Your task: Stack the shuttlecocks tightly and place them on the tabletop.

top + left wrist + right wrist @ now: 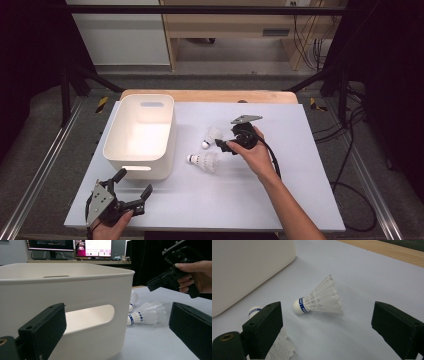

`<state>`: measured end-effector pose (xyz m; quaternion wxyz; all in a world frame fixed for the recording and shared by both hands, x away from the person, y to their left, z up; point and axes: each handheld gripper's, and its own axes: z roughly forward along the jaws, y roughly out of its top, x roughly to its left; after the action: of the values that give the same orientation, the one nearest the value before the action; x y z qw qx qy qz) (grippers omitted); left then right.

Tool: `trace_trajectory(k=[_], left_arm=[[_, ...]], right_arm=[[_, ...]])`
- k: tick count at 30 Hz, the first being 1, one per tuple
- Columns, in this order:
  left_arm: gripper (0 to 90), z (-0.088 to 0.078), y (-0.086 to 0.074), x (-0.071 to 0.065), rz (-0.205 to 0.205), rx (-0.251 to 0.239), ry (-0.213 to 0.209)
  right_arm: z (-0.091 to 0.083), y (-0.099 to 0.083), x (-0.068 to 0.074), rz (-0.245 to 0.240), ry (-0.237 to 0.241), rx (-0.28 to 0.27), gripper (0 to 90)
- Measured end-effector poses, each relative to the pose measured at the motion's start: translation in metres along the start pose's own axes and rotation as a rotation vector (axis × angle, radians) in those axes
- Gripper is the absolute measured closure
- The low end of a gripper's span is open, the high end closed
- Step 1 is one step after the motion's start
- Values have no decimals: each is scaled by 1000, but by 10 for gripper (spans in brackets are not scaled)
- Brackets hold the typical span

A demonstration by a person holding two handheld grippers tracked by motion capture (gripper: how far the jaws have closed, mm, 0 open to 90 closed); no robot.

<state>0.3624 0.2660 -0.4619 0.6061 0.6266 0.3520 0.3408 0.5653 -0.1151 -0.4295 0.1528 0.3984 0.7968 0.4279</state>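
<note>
Near the middle of the tabletop (280, 125), the right gripper (226, 145) hovers wide-jawed over two shuttlecocks (204, 161) (212, 135), while the left gripper (134, 186) gapes empty at the near-left corner beside the white bin (120, 150).

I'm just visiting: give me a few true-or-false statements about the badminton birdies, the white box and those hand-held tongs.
1. Two white feathered shuttlecocks, the farther and the nearer, lie on the table. True.
2. The white plastic bin holds a shuttlecock. False: it looks empty.
3. The right tongs are open above the farther shuttlecock. True.
4. The left tongs grip the bin. False: they are open, short of it.
</note>
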Motion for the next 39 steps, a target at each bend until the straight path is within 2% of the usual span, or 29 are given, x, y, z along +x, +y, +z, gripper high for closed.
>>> trace_trajectory(k=[3,11,18,23,26,31,35,39], left_arm=[[12,0,0,0,-1,0,-1],[12,0,0,0,-2,-2,0],[12,0,0,0,-1,-1,0],[12,-1,0,1,1,-1,2],[12,-2,-1,2,0,0,9],[12,-3,-1,1,14,7,22],[12,-4,-3,0,17,18,34],[12,-7,-4,1,-2,15,55]], right_arm=[[5,2,-1,12,-2,-8,109],[16,10,1,-20,-5,-4,104],[30,5,-3,-13,5,-1,105],[37,2,0,-25,25,-4,124],[42,0,1,-36,36,-2,129],[46,-1,-2,-15,54,-32,161],[46,-2,-3,-30,67,-43,177],[46,-3,-6,-41,74,-41,183]])
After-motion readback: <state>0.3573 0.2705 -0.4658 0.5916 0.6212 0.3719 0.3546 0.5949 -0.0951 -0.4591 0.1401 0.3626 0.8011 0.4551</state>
